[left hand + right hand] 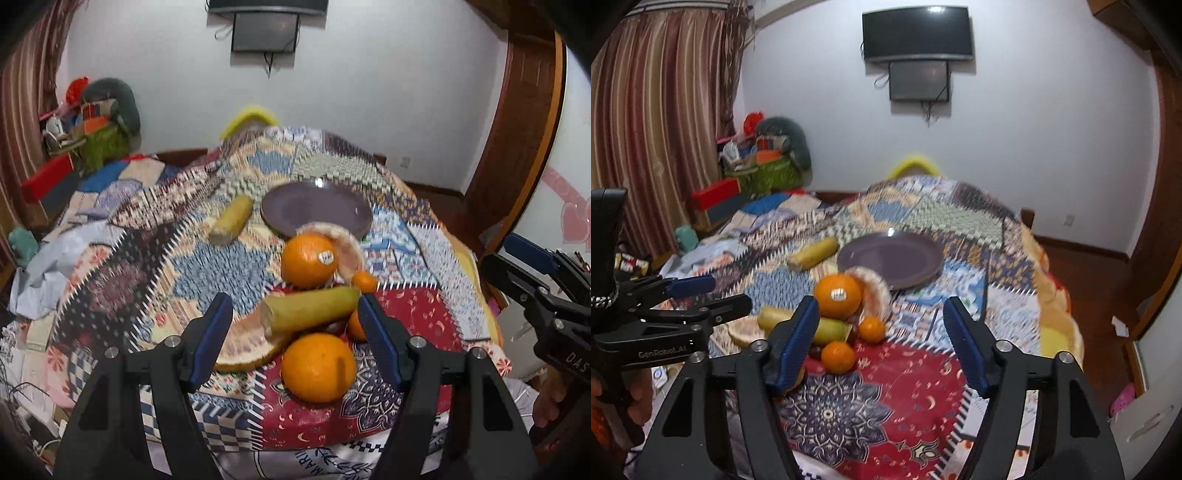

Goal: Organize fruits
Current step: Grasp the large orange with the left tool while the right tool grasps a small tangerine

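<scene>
fruit lies bunched toward the near edge of the patchwork quilt [229, 266], and the purple plate [314, 210] sits empty further back, nearer the far edge, so the step in hand looks like the first pick. going left to right in the left wrist view: a lone banana piece [232, 220] lies just left of the plate; a pomelo slice [243, 347] lies flat at the left of the cluster, with a second banana piece [310, 310] resting across it; the stickered orange [308, 260] sits behind that, touching a curved pomelo peel [345, 245]; a large orange [318, 367] is nearest the edge, and small tangerines [364, 280] peek out on the right side. the left gripper [295, 306] hovers with its blue pads spread wide, roughly framing the banana piece and large orange, gripping nothing. the right gripper [879, 314] is likewise spread apart and empty, aimed over bare cloth right of the pile. my judgement: take the large orange first, since it stands free; centre the pads on its widest part, close gently because it will roll on soft bedding, and lift straight up to avoid nudging the banana.
</scene>
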A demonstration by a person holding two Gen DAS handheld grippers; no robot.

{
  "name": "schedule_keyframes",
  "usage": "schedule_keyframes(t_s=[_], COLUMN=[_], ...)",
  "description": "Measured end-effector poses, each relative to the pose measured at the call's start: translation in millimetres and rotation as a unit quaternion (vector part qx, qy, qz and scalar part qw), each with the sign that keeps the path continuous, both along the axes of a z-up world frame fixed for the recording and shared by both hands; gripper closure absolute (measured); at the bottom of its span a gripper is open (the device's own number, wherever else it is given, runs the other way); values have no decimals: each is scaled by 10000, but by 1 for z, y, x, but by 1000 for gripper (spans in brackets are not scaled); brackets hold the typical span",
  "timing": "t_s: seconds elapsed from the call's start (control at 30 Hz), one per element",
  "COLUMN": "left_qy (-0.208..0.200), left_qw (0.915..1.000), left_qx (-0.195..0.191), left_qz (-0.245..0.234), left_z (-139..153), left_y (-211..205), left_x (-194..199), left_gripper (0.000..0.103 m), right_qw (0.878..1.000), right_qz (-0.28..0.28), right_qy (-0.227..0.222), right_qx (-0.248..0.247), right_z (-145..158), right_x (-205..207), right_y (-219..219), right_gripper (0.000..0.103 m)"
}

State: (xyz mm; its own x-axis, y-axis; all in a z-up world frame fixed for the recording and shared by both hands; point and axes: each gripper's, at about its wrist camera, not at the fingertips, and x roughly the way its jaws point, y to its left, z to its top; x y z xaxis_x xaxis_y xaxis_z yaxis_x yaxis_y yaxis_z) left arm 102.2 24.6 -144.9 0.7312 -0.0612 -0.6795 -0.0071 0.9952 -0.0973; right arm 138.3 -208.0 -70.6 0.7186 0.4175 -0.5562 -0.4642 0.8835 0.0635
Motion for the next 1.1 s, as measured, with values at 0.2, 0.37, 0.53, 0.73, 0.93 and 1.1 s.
schedule_keyframes(t_s=[0.2,0.37,0.53,0.73,0.93,1.1], left_qy=[466,871,1115,1273,1231,1221], left_qw=[9987,9958,9932,9911,9915,9912], left_qx=[131,148,52,-183,-147,-413], left_qz=[-169,-224,-341,-344,-387,-306], left_z=[-27,-50,-66,-78,-73,-66], left_y=[-15,-22,-24,-20,-19,-6], left_x=[8,16,19,25,23,22], left_gripper=[33,33,32,31,38,39], right_qw=[9994,9987,9978,9959,9940,9925], right_qz=[63,100,141,281,379,471], right_qy=[327,468,610,826,996,1103], right_qx=[-134,-190,-204,-218,-246,-245], right_z=[-20,-29,-37,-48,-57,-62], right_x=[6,11,20,24,28,32], right_y=[5,7,9,13,18,24], right_gripper=[41,41,41,41,41,41])
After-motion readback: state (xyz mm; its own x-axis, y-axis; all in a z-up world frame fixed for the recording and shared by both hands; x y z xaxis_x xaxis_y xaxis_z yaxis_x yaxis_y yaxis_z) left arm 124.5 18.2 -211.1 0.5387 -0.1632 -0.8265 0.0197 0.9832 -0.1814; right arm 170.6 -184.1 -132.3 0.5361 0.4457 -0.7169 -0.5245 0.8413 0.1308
